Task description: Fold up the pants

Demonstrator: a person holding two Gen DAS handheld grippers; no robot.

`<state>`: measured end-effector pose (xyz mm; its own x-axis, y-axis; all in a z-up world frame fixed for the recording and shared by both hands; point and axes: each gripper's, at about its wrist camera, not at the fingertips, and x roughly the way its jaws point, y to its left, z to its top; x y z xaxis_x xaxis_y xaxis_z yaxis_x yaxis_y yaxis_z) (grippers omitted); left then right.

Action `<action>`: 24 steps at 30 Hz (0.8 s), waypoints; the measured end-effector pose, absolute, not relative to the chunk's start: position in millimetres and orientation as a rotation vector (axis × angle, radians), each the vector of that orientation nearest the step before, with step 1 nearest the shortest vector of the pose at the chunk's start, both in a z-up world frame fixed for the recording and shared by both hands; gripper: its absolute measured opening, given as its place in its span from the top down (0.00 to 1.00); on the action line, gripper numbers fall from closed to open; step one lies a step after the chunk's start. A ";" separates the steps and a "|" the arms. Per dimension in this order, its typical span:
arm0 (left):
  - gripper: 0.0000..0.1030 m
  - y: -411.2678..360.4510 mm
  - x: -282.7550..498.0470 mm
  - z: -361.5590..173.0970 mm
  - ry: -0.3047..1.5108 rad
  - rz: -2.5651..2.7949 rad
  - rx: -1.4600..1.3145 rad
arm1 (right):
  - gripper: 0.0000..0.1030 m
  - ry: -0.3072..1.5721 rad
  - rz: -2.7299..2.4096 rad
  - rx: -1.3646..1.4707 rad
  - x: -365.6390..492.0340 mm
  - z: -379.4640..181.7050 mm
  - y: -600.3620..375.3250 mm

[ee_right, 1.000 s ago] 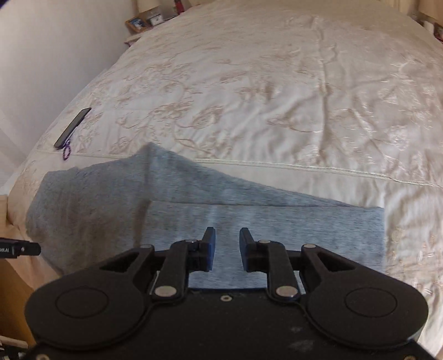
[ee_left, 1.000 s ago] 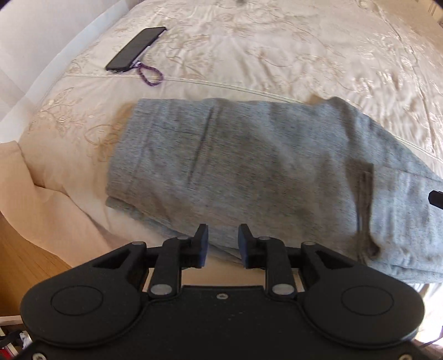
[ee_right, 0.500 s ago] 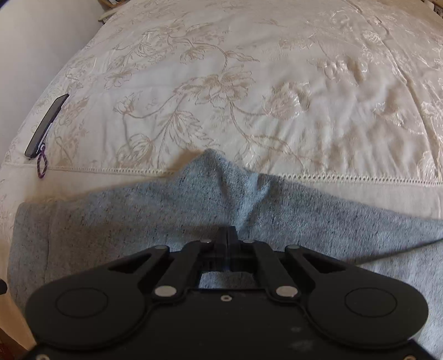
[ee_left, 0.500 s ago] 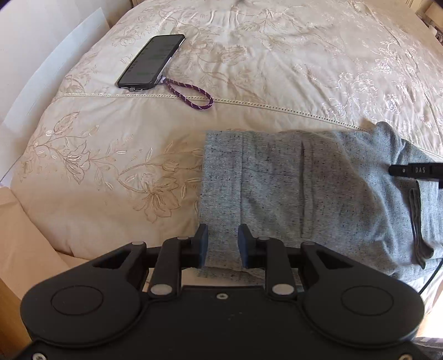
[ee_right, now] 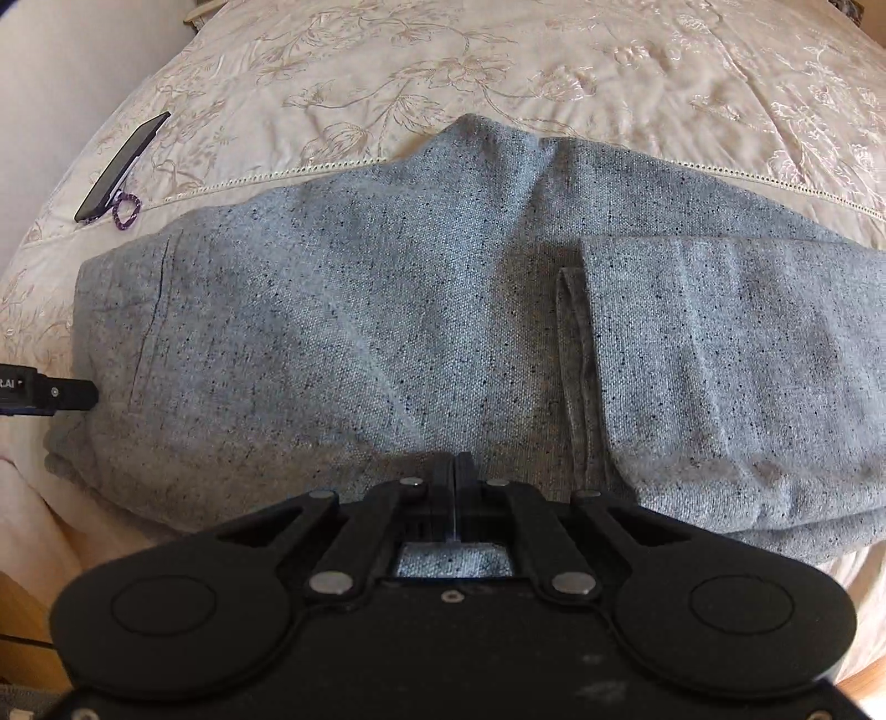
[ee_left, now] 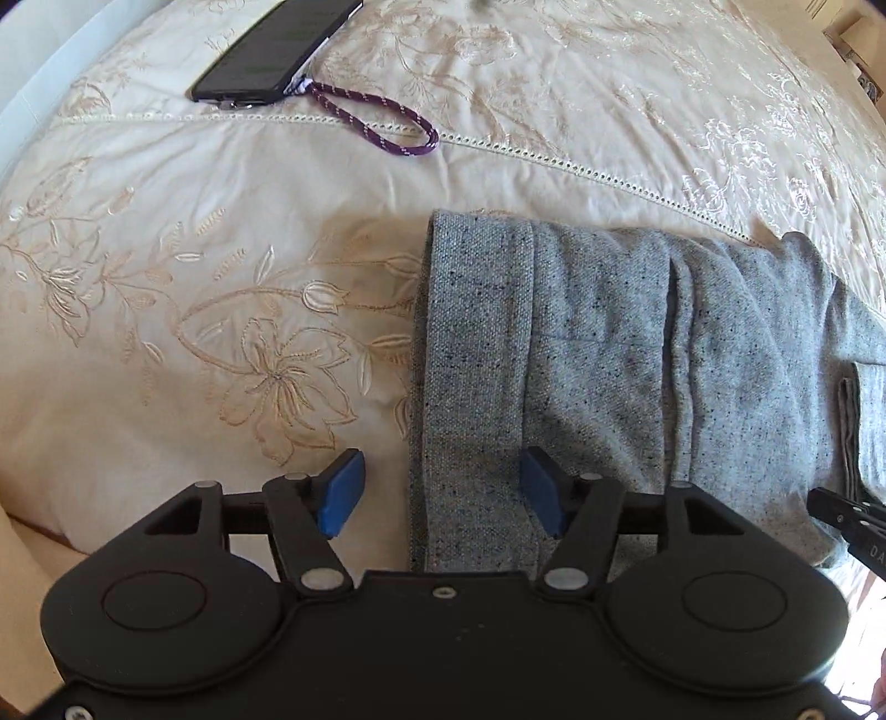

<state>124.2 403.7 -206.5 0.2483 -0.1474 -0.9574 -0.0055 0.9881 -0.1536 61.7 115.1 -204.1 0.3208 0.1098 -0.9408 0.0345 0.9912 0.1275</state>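
Grey speckled pants (ee_left: 637,354) lie folded on a cream embroidered bedspread (ee_left: 221,277), near its front edge. My left gripper (ee_left: 443,493) is open, its blue pads (ee_left: 343,487) either side of the pants' left end band. My right gripper (ee_right: 454,476) is shut, low over the near edge of the pants (ee_right: 387,332); I cannot tell whether it pinches cloth. A folded-over leg end (ee_right: 720,360) lies on top at the right. The left gripper's tip (ee_right: 50,390) shows at the pants' left end, and the right gripper's tip (ee_left: 847,520) at the right edge of the left wrist view.
A black phone (ee_left: 277,52) with a purple cord loop (ee_left: 376,124) lies on the bedspread behind and left of the pants; it also shows in the right wrist view (ee_right: 119,166). The bed's edge and wooden floor (ee_right: 22,620) are at the lower left.
My left gripper has opened wide and moved closer to the pants' left end. My right gripper, shut since half a second ago, has pulled back a little; more of the folded pants shows.
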 end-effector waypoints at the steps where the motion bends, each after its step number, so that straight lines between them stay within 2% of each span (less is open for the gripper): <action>1: 0.29 403.1 126.1 -209.4 1.323 -0.117 -0.157 | 0.97 1.244 0.046 0.137 60.8 -204.3 115.1; 5: 0.28 401.2 132.9 -225.1 1.378 -0.238 -0.322 | 0.97 1.240 0.046 0.131 59.6 -202.0 114.5; 7: 0.56 401.7 130.5 -222.0 1.366 -0.222 -0.371 | 0.97 1.242 0.047 0.128 57.1 -200.7 116.0; 10: 0.75 404.3 120.5 -195.0 1.296 -0.226 -0.392 | 0.97 1.245 0.055 0.137 54.0 -191.9 115.9; 16: 0.75 400.6 107.3 -140.2 1.206 -0.277 -0.370 | 0.96 1.129 0.001 0.157 62.9 -161.5 97.5; 19: 0.76 392.1 105.3 -124.4 1.172 -0.284 -0.353 | 0.95 1.157 -0.020 0.142 65.5 -174.6 92.4; 22: 0.76 382.6 103.8 -114.0 1.156 -0.288 -0.356 | 0.95 1.293 0.022 0.170 49.5 -201.8 94.8; 24: 0.77 368.2 104.9 -106.9 1.151 -0.276 -0.337 | 0.95 1.287 0.065 0.120 34.0 -201.1 101.4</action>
<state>104.9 368.2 -106.9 0.3838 -0.3824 -0.8405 0.0411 0.9164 -0.3982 34.0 101.4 -201.1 0.2795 0.1156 -0.9532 0.0185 0.9919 0.1257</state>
